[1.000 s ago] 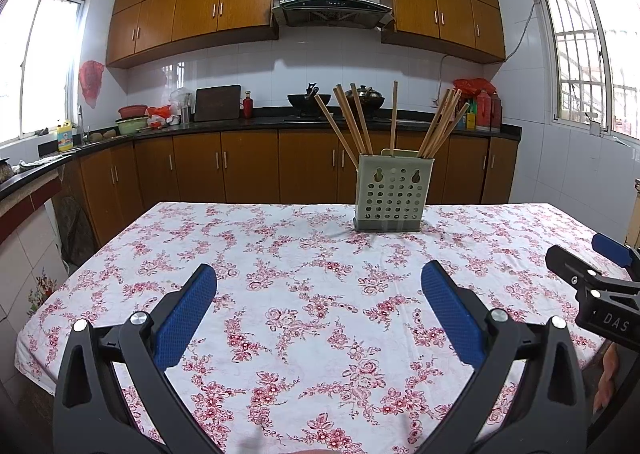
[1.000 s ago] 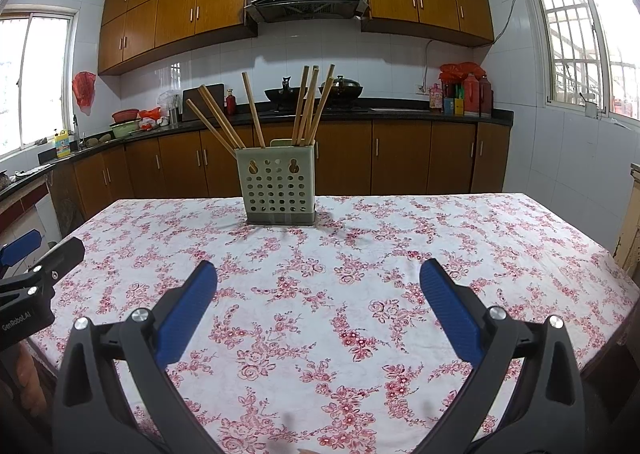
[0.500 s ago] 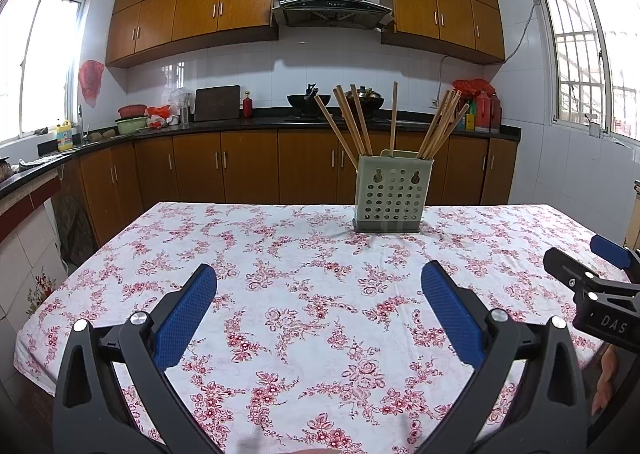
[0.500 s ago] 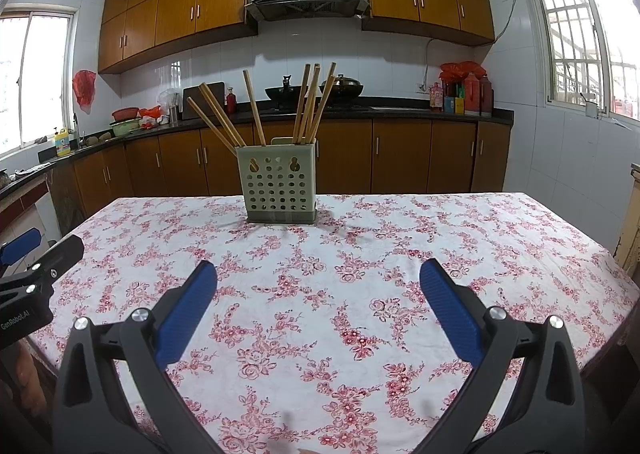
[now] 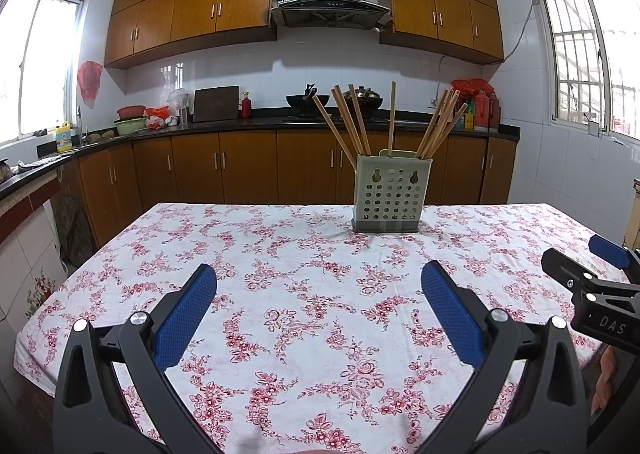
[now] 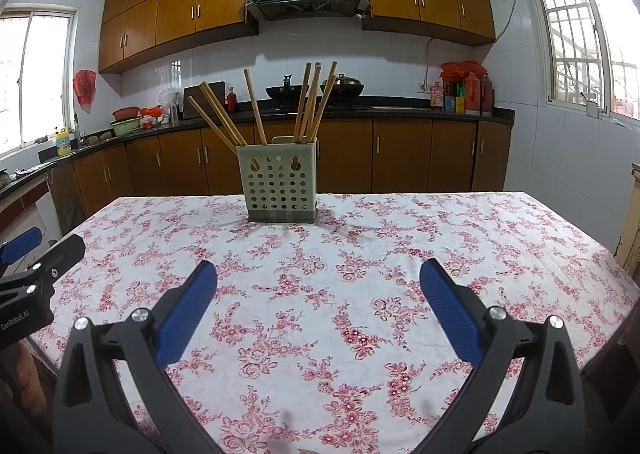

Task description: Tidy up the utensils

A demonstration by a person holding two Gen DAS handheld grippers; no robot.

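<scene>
A pale green perforated utensil holder [image 5: 391, 193] stands upright at the far middle of the table [image 5: 280, 294], with several wooden chopsticks [image 5: 348, 121] leaning in it. It also shows in the right wrist view [image 6: 281, 183] with the chopsticks [image 6: 312, 101]. My left gripper [image 5: 318, 286] is open and empty, low over the near part of the table, well short of the holder. My right gripper [image 6: 318, 282] is open and empty too, beside it; it shows at the right edge of the left wrist view [image 5: 592, 254].
The table carries a white cloth with red flowers [image 6: 360, 294]. Its edges lie close on the left [image 5: 36, 334] and right [image 6: 624, 306]. Brown kitchen cabinets and a dark counter [image 5: 240, 125] run behind it. The left gripper shows at the left edge of the right wrist view [image 6: 40, 246].
Both views sit very slightly closer to the holder than a second ago. Both grippers stay open and empty.
</scene>
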